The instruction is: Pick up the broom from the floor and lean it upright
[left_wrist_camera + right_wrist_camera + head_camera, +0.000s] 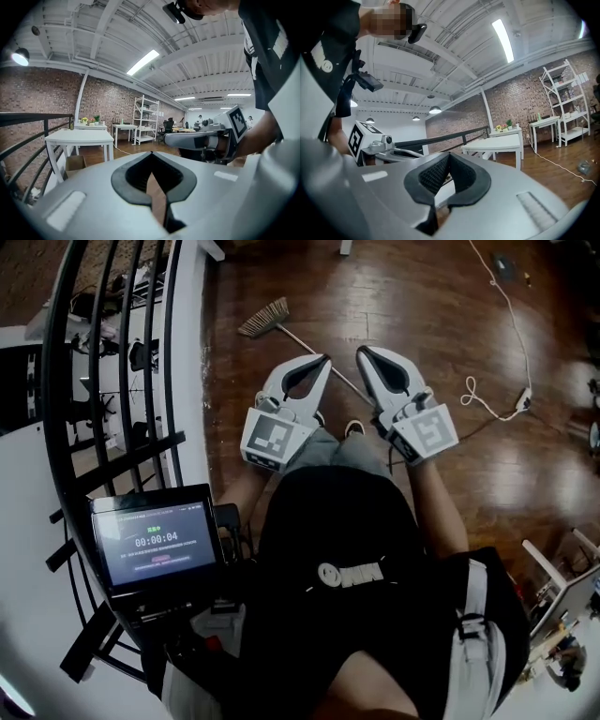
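Jaws of left gripper (pixel 324 359) and right gripper (pixel 362 352) are closed, holding nothing.

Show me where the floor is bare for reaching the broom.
Bare floor lies between the broom and the white cable, ahead of the right gripper. It is tight on the left, by the railing.

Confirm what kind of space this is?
Probably a loft-style office or workshop: exposed brick wall, a white table and shelving unit along it, and a wood floor.
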Demonstrator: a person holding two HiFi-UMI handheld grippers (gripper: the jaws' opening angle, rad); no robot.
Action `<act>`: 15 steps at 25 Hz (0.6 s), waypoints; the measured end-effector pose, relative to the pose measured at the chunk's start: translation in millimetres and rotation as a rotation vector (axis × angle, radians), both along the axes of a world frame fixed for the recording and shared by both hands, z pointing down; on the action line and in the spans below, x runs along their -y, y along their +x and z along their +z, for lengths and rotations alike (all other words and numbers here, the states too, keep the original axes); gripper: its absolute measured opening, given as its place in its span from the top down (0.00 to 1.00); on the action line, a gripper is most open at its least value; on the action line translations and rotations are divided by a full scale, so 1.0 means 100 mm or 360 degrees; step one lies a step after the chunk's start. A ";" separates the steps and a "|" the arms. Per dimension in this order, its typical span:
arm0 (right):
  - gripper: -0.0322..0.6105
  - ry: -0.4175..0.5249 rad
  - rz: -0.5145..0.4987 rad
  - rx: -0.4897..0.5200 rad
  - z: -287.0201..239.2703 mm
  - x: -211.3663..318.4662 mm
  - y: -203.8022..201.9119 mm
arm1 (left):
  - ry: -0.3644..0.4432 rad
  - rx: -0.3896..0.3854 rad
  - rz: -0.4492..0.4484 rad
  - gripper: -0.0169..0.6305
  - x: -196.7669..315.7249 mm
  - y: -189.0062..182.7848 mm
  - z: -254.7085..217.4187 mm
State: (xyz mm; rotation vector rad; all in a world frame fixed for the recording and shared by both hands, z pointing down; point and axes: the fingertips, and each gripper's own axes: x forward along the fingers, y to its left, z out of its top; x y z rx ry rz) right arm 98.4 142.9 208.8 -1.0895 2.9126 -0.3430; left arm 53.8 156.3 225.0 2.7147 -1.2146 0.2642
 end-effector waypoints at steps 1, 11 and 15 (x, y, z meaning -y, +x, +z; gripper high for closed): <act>0.95 0.0000 0.0012 -0.0002 -0.02 0.01 0.01 | -0.0002 -0.0001 0.0003 0.96 0.01 0.01 -0.01; 0.95 -0.0090 0.0130 -0.0002 -0.35 -0.54 -0.12 | -0.0201 0.0119 0.0130 0.95 -0.55 -0.20 0.06; 0.95 -0.0189 0.0162 0.0033 -0.09 -0.36 0.03 | -0.0206 0.0200 0.0188 0.95 -0.40 -0.17 0.29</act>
